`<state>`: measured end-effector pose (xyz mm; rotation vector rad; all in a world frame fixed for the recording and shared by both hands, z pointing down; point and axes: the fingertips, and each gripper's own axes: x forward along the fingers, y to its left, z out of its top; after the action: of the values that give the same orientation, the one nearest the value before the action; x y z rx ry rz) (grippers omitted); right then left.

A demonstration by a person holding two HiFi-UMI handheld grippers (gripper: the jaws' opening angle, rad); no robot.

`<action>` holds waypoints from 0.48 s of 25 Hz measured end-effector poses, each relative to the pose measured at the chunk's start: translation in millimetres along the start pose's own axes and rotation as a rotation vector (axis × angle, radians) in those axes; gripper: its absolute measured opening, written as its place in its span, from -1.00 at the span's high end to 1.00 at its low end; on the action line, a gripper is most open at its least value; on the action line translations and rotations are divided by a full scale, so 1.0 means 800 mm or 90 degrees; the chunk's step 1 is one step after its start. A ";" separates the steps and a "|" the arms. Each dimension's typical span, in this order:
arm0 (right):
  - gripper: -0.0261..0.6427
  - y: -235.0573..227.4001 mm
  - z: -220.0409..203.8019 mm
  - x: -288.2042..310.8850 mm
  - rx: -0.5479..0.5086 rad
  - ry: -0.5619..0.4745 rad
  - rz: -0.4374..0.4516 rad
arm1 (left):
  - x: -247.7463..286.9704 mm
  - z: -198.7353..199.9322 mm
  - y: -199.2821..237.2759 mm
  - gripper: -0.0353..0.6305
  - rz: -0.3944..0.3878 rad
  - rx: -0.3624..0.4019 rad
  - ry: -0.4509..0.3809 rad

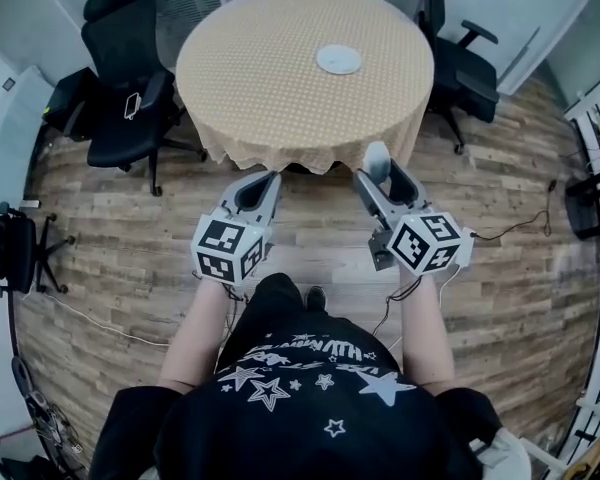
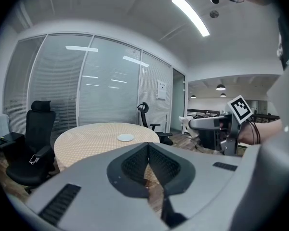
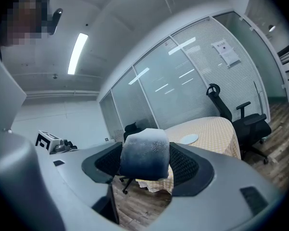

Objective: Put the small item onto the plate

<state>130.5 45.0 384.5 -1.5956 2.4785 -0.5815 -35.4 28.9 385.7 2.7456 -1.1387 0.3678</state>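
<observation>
A small white plate (image 1: 338, 59) lies on the round table (image 1: 280, 78) with the beige patterned cloth; the plate (image 2: 125, 137) also shows in the left gripper view and the plate (image 3: 188, 139) in the right gripper view. My right gripper (image 1: 377, 166) is shut on a small pale grey-white block (image 3: 145, 154), which pokes out at the jaw tips as the block (image 1: 377, 157). It hovers over the wooden floor just short of the table's near edge. My left gripper (image 1: 263, 185) is shut with nothing between its jaws, level with the right one.
Black office chairs stand left of the table (image 1: 128, 73) and at its right (image 1: 462, 68). Another dark chair (image 1: 8, 250) sits at the far left. A cable (image 1: 510, 230) runs over the wooden floor at the right. Glass partition walls (image 2: 106, 90) stand behind the table.
</observation>
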 end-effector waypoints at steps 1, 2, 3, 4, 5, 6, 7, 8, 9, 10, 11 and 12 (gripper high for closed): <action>-0.02 -0.001 -0.002 0.004 0.002 0.001 -0.002 | 0.002 -0.002 0.005 0.89 0.000 -0.002 0.003; -0.02 -0.004 -0.004 0.007 0.005 0.002 -0.005 | 0.005 -0.005 0.010 0.89 0.000 -0.005 0.004; -0.02 -0.007 -0.006 0.011 0.006 0.003 -0.009 | 0.010 -0.007 0.014 0.89 -0.001 -0.008 0.005; -0.02 -0.011 -0.007 0.015 0.008 0.004 -0.014 | 0.016 -0.008 0.018 0.89 -0.004 -0.010 0.006; -0.02 -0.016 -0.008 0.018 0.010 0.005 -0.020 | 0.023 -0.009 0.022 0.89 -0.009 -0.011 0.008; -0.02 -0.020 -0.008 0.022 0.011 0.004 -0.025 | 0.030 -0.010 0.025 0.89 -0.014 -0.011 0.009; -0.02 -0.024 -0.008 0.026 0.012 0.004 -0.030 | 0.038 -0.009 0.029 0.89 -0.020 -0.009 0.009; -0.02 -0.028 -0.009 0.029 0.013 0.003 -0.034 | 0.045 -0.008 0.033 0.89 -0.025 -0.008 0.008; -0.02 -0.032 -0.009 0.033 0.013 0.004 -0.039 | 0.052 -0.007 0.038 0.89 -0.029 -0.008 0.007; -0.02 -0.037 -0.010 0.039 0.012 0.006 -0.044 | 0.059 -0.005 0.042 0.89 -0.034 -0.008 0.006; -0.02 -0.041 -0.009 0.045 0.013 0.008 -0.050 | 0.066 -0.003 0.048 0.89 -0.038 -0.008 0.005; -0.02 -0.045 -0.006 0.052 0.013 0.009 -0.055 | 0.073 0.000 0.054 0.89 -0.042 -0.008 0.004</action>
<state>141.4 -4.7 406.9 -1.7039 2.4152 -0.6290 -26.3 -41.1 403.8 2.7608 -1.0415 0.3602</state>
